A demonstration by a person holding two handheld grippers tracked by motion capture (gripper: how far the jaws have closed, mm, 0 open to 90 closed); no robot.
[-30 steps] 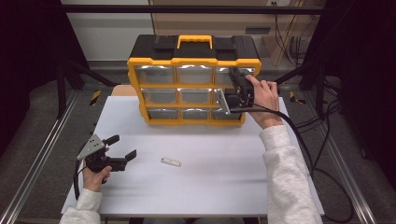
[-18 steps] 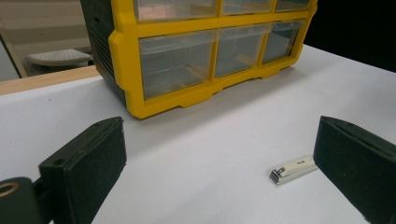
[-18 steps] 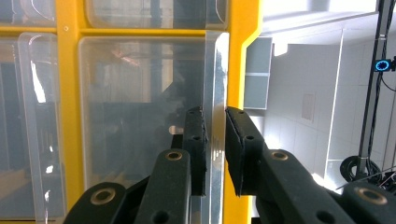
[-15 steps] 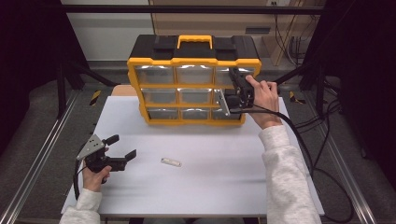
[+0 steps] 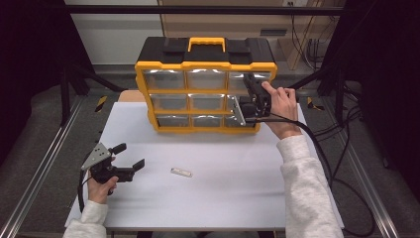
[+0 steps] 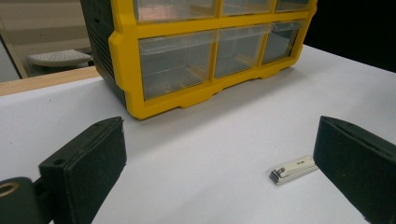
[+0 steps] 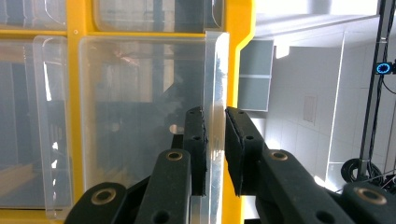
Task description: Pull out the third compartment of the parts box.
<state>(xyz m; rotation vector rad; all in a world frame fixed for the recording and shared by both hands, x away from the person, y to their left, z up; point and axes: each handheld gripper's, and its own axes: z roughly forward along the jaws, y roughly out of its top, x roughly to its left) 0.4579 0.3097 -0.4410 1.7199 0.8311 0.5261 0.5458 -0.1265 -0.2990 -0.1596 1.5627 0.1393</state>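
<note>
1. Gripping: your right gripper [image 5: 246, 101] is at the organizer's [image 5: 205, 89] right column, middle row. Its jaws stand narrow, pinched on the clear front lip of a drawer [image 7: 140, 121]. In the right gripper view the pads sit either side of that lip, touching it.
2. Right hand [image 5: 280, 106]: wrapped on the gripper's body, level with the middle row, with its cable trailing down the table's right side.
3. Organizer: yellow frame, black top, yellow handle. It stands upright at the far side of the table [image 5: 223, 198], with nine clear drawers in three rows of three. In the high view the gripped drawer is partly hidden by the gripper, and you cannot tell from that view how far out it sits.
4. Left gripper [image 5: 130, 157]: held low over the near left of the table, well apart from the organizer. Its jaws stand wide, nothing between the pads. Your left hand [image 5: 101, 181] grasps it from below.
5. Nail clipper [image 5: 181, 172]: small, pale and flat on the table, lying loose near the middle and well in front of the organizer. In the left gripper view it lies just beside the right-hand jaw, not between the two.
6. Table: white top, metal rails along both sides.
</note>
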